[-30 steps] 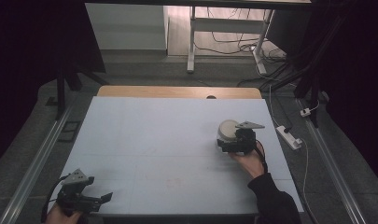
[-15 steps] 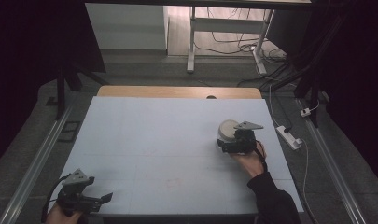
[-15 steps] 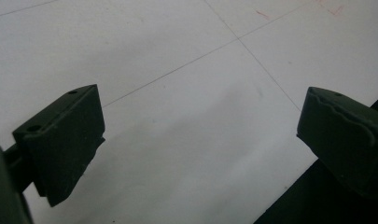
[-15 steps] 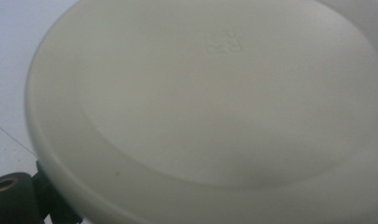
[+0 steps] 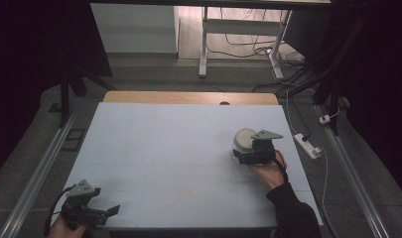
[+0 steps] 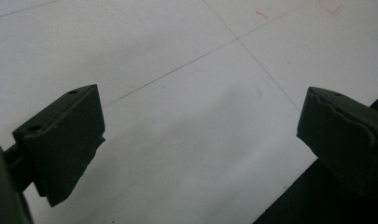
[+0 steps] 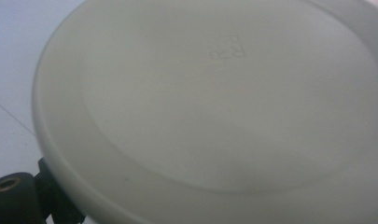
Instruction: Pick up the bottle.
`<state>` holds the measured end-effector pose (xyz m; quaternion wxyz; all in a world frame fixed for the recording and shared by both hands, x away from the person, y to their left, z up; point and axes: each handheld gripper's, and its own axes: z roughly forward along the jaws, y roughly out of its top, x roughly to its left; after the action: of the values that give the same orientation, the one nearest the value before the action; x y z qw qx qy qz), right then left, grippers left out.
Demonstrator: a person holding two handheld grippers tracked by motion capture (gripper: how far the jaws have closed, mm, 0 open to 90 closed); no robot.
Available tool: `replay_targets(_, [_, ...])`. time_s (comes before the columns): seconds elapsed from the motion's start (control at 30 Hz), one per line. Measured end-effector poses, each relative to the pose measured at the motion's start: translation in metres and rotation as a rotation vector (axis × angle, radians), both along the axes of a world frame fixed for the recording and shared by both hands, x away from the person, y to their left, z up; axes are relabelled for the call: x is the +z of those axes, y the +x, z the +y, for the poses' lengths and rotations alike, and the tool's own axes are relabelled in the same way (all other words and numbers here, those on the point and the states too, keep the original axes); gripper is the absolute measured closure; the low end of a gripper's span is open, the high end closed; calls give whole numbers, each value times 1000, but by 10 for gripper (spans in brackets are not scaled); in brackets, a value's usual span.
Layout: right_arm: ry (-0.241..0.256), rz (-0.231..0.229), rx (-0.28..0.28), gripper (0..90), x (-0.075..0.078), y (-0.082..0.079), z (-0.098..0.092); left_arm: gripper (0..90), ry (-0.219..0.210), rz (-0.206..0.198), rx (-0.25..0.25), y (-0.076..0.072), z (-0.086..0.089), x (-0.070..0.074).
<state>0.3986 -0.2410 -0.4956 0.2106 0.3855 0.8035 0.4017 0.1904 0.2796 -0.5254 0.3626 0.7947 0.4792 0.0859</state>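
Observation:
A white round container point(image 5: 244, 139) with a flat lid stands on the right half of the pale table point(image 5: 178, 148). My right gripper point(image 5: 252, 151) is right at its near side, held by a hand. In the right gripper view the lid point(image 7: 224, 102) looms very close, and one black jaw lies against its rim at the bottom left. The other jaw is hidden behind the container. My left gripper point(image 5: 106, 212) rests at the table's front left corner, also in a hand. Its fingers point(image 6: 60, 144) stand wide apart over the bare table point(image 6: 186, 93), with nothing between them.
A wooden strip point(image 5: 188, 97) runs along the table's far edge. A white power strip point(image 5: 306, 146) and cables lie on the floor to the right. Metal rails point(image 5: 44, 163) flank the table, and a white frame point(image 5: 204, 39) stands behind it.

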Motion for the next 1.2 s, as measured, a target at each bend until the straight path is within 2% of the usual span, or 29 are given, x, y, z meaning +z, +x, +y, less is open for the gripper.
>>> replay_targets(0.17, [20,-17,29,62,7,-5,1,19,1,-2,-3,0,0,0])
replay_targets(0.37, [35,-29,96,62,14,-15,12,19,-1,-3,-4,0,0,0])
replay_targets(0.4, [38,-28,121,62,15,-19,16,19,-1,-3,-5,0,0,0])
replay_targets(0.47, [38,-30,131,62,16,-20,19,19,-1,-4,-5,0,0,0])
replay_targets(0.73, [47,-14,216,62,21,-31,35,19,-1,-4,-7,0,0,0])
replay_targets(1.2, [37,13,301,62,22,-46,63,19,-2,-3,-10,0,0,0])
